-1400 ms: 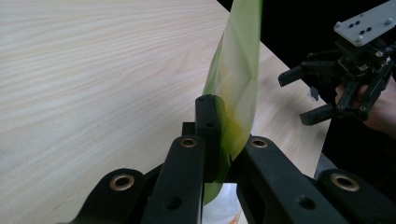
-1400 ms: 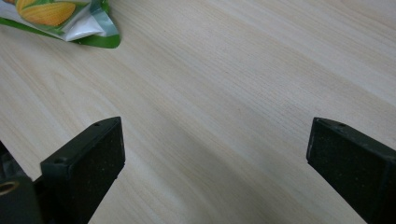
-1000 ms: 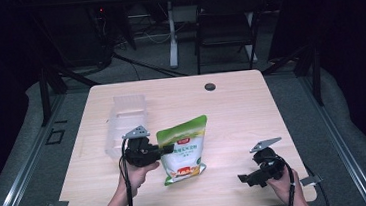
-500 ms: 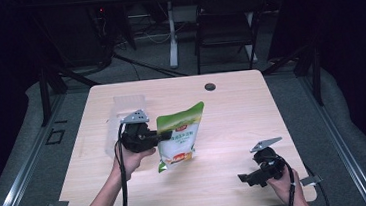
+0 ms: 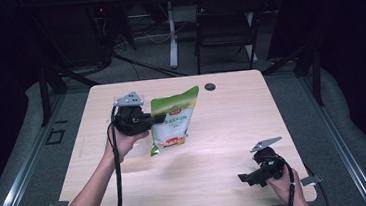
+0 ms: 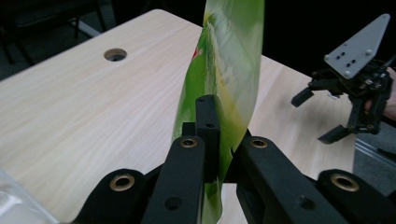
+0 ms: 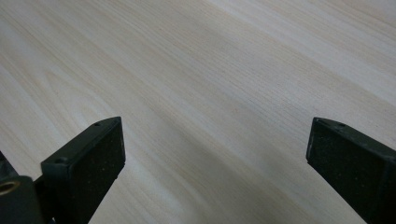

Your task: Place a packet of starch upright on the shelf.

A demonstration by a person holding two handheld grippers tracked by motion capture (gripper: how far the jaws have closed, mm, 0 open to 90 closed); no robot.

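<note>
A green snack bag [image 5: 173,120] hangs upright above the table [image 5: 223,124], left of its middle. My left gripper [image 5: 158,119] is shut on the bag's left edge. The left gripper view has the black jaws pinching the thin green bag [image 6: 229,70], which rises between them. My right gripper [image 5: 248,177] rests near the front right corner, open with nothing in it. The right gripper view shows its two pads [image 7: 88,158] wide apart over bare wood. That right gripper [image 6: 315,116] also appears far off in the left gripper view.
A round cable hole [image 5: 210,86] sits near the table's far edge, and is seen again as the hole [image 6: 115,54]. A scrap of clear plastic [image 6: 9,205] lies just below my left gripper. A dark chair [image 5: 224,24] stands beyond the table.
My left gripper has lifted the green bag off the table and carried it away from the person and a little left. The right gripper has stayed put.
</note>
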